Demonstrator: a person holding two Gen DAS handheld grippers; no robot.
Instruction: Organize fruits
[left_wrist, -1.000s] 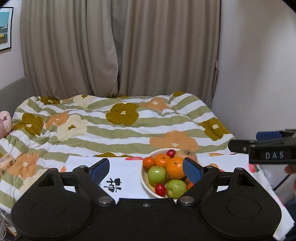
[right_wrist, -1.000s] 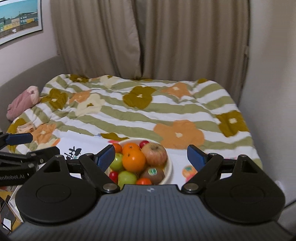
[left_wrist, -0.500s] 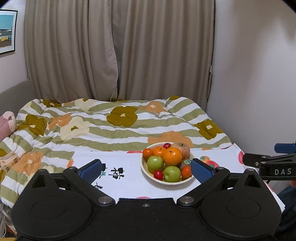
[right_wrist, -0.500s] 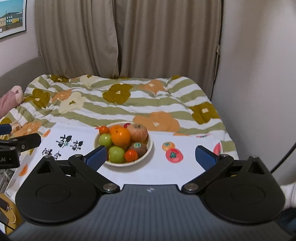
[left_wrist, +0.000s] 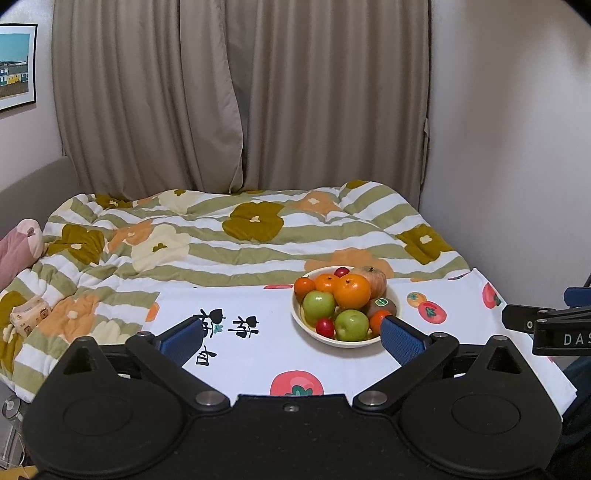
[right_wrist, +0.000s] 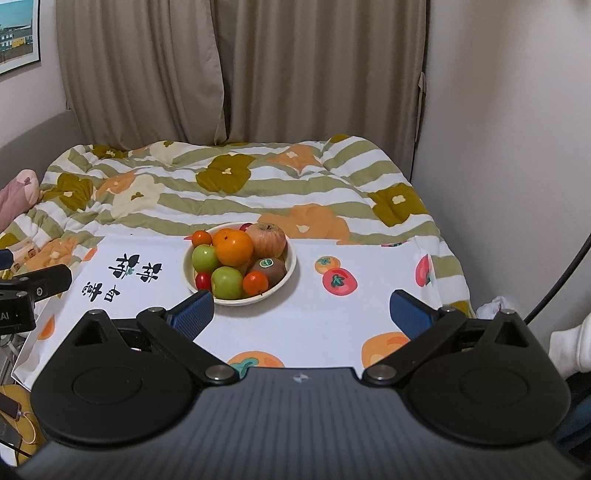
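A cream bowl (left_wrist: 306, 326) (right_wrist: 286, 275) stands on a white printed cloth (left_wrist: 258, 354) (right_wrist: 332, 321), piled with oranges (left_wrist: 351, 291) (right_wrist: 233, 246), green apples (left_wrist: 318, 305) (right_wrist: 226, 282), a kiwi (right_wrist: 269, 268), a brownish apple (right_wrist: 266, 239) and small red fruits (left_wrist: 325, 326). My left gripper (left_wrist: 291, 338) hovers open in front of the bowl, its right pad near the rim, nothing between the fingers. My right gripper (right_wrist: 300, 314) is open and empty too, short of the bowl and to its right. Each gripper shows at the edge of the other's view.
The cloth covers a small table beside a bed with a green-striped floral quilt (left_wrist: 221, 236). Curtains (left_wrist: 240, 92) hang behind and a wall (left_wrist: 517, 147) stands at the right. A pink plush (left_wrist: 18, 247) lies at the left. A white sock (right_wrist: 570, 343) shows low right.
Both grippers have drawn back from the bowl, which now looks smaller and farther. The left jaws have spread wider. The right view swung so the bowl sits left of centre.
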